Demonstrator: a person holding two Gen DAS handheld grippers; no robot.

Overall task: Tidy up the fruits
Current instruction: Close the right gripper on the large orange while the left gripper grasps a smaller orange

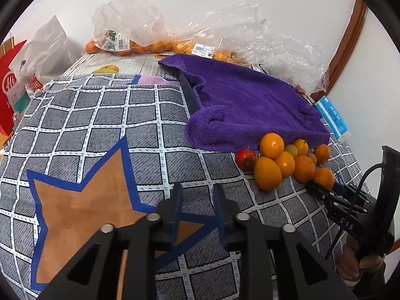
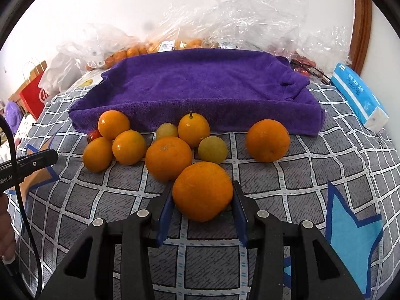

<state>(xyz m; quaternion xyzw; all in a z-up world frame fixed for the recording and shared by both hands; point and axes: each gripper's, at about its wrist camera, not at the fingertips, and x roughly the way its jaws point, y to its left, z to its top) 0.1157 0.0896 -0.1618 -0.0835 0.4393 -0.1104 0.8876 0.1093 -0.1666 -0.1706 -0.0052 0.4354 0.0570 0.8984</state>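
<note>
Several oranges lie in a cluster (image 2: 162,145) on the checked cloth (image 2: 100,200) in front of a purple towel (image 2: 200,85). Two smaller yellow-green fruits (image 2: 212,149) and a small red fruit (image 2: 93,135) lie among them. One orange (image 2: 267,140) sits apart to the right. My right gripper (image 2: 203,197) is shut on the nearest orange (image 2: 202,191), a blue pad against each side. My left gripper (image 1: 197,195) is open and empty over the cloth, left of the cluster (image 1: 287,160). The right gripper (image 1: 322,190) also shows in the left wrist view at the cluster's near edge.
Clear plastic bags with more oranges (image 2: 155,47) lie behind the towel by the wall. A blue tissue pack (image 2: 357,95) lies at the right. A red paper bag (image 1: 10,87) and white bags stand at the left. A wooden frame (image 1: 347,40) runs up the right.
</note>
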